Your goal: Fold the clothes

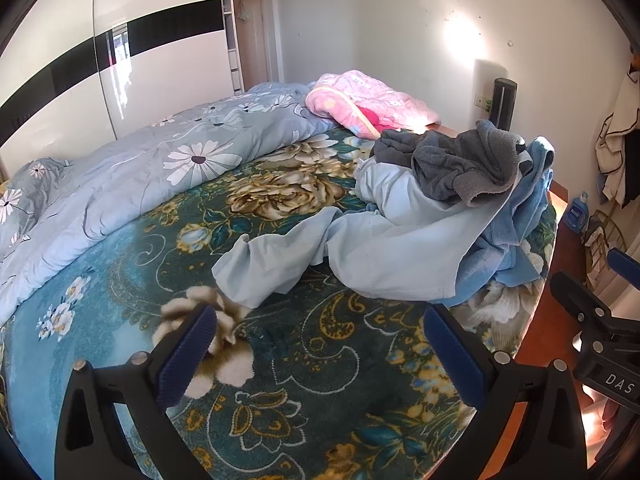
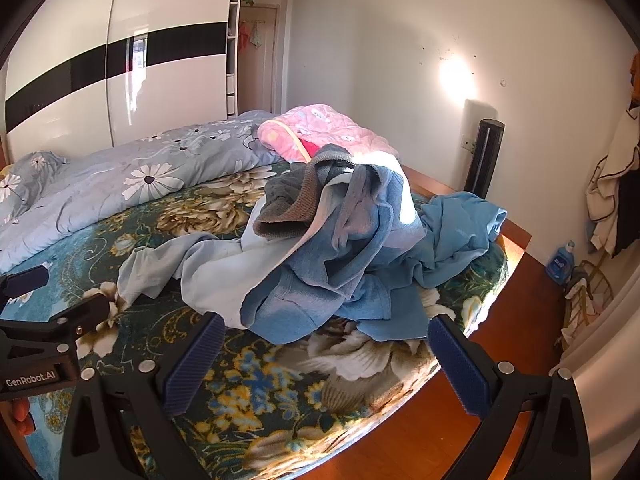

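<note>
Clothes, crumpled blue, pale and grey pile [image 2: 320, 248], are lying unfolded; I'm holding both claws, left [image 1: 320, 356] & right [image 2: 324, 360], apart, gripping nothing.

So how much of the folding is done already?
Nothing looks folded yet. The pale blue garment, grey garment and blue sweatshirt lie in one crumpled pile on the floral blanket. Both the left hand-held gripper and right hand-held gripper are open and empty. All folding remains.

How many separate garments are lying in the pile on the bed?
4 visible: grey sweater on top, pale blue garment spread toward the left, blue towelling garment in front, bright blue shirt on the right. More may be hidden underneath.
</note>
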The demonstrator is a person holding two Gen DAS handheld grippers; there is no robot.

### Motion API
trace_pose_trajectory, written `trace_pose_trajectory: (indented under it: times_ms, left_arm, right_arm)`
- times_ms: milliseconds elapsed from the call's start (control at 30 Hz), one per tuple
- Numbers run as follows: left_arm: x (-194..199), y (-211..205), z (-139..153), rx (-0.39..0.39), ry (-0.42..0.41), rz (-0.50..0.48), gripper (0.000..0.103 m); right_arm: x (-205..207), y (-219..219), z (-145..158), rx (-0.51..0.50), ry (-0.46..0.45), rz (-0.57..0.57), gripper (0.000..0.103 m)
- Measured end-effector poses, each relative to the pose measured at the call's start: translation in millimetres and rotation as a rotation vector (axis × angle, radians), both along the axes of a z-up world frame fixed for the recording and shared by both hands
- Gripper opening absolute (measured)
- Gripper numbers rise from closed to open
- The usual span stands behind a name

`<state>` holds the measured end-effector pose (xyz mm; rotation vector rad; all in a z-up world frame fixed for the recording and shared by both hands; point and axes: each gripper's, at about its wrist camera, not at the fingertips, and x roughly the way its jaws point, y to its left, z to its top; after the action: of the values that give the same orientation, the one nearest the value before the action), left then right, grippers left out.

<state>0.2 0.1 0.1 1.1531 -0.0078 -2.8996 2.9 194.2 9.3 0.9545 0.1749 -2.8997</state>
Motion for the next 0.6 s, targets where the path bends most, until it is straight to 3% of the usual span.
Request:
trace_pose_trajectory:
  times_ms: [600]
  left_arm:
    - [16,5,8,0.005,0.030,-0.019,0.103]
  right_arm:
    - [19,1,16,0.007,0.030,0.011,0.103]
